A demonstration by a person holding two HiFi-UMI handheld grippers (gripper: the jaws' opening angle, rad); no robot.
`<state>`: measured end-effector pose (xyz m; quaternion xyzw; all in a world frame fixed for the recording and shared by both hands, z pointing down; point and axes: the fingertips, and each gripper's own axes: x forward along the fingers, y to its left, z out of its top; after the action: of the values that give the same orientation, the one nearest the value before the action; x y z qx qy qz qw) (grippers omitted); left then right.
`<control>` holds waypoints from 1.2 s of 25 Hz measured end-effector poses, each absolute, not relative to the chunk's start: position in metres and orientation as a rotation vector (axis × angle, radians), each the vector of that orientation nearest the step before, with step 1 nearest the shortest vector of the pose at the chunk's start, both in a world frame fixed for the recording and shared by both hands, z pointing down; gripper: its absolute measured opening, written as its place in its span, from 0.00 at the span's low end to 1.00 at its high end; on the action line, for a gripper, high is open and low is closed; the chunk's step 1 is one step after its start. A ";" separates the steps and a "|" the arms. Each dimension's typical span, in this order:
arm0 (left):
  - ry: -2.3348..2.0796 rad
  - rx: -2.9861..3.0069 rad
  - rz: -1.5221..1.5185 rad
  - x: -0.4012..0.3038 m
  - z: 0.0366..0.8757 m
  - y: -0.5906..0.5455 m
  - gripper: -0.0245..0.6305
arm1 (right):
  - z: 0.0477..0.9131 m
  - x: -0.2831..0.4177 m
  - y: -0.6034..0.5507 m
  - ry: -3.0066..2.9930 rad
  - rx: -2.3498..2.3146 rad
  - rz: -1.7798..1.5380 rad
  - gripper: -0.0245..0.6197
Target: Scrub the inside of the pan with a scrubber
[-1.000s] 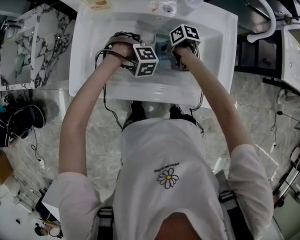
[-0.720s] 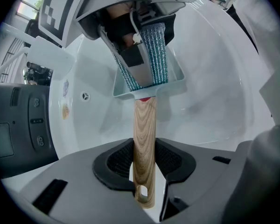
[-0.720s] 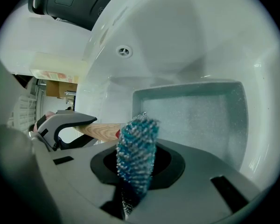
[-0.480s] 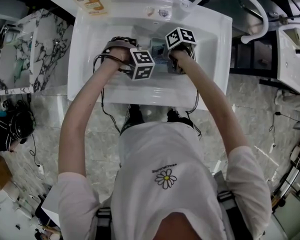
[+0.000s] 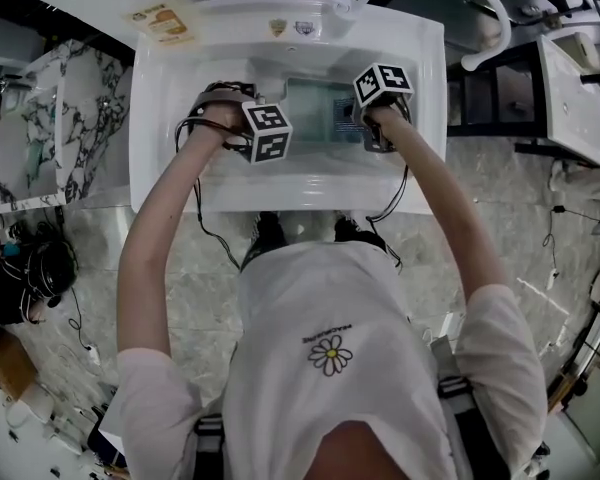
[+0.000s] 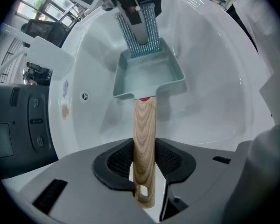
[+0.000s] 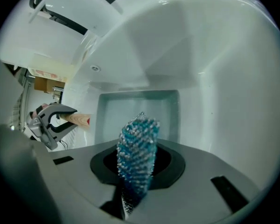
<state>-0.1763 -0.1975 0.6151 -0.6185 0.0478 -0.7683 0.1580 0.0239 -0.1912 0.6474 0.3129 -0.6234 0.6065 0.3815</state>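
Left gripper (image 6: 143, 162) clamped shut on wooden handle (image 6: 144, 134) of square pan (image 6: 149, 78); right gripper (image 7: 136, 176) pinched mesh scrubber (image 7: 137, 146). Advice: hold handle steady, press scrubber flat, work into the corners.

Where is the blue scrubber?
In the right gripper view, the scrubber is clamped in the right gripper, at the edge of the pan inside the white sink.

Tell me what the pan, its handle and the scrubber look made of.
Pan: probably coated metal; smooth, matte grey-green walls.
Handle: wood; pale, unpainted, with clear grain lines.
Scrubber: likely woven plastic and metallic thread; blue mesh glinting silver.
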 end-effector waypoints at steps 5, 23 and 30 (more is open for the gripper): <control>0.138 -1.771 -2.200 -0.175 0.616 -0.199 0.25 | 0.669 0.054 -0.182 -1.523 0.830 1.504 0.13; 0.147 -1.768 -2.202 -0.178 0.615 -0.199 0.25 | 0.687 0.040 -0.178 -1.481 0.862 1.552 0.13; 0.145 -1.767 -2.201 -0.175 0.615 -0.199 0.25 | 0.680 0.024 -0.178 -1.505 0.847 1.626 0.13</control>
<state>-0.1752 -0.1989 0.6148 -0.6175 0.0508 -0.7691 0.1567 0.0242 -0.1779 0.6798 0.3311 -0.5880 0.6354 0.3754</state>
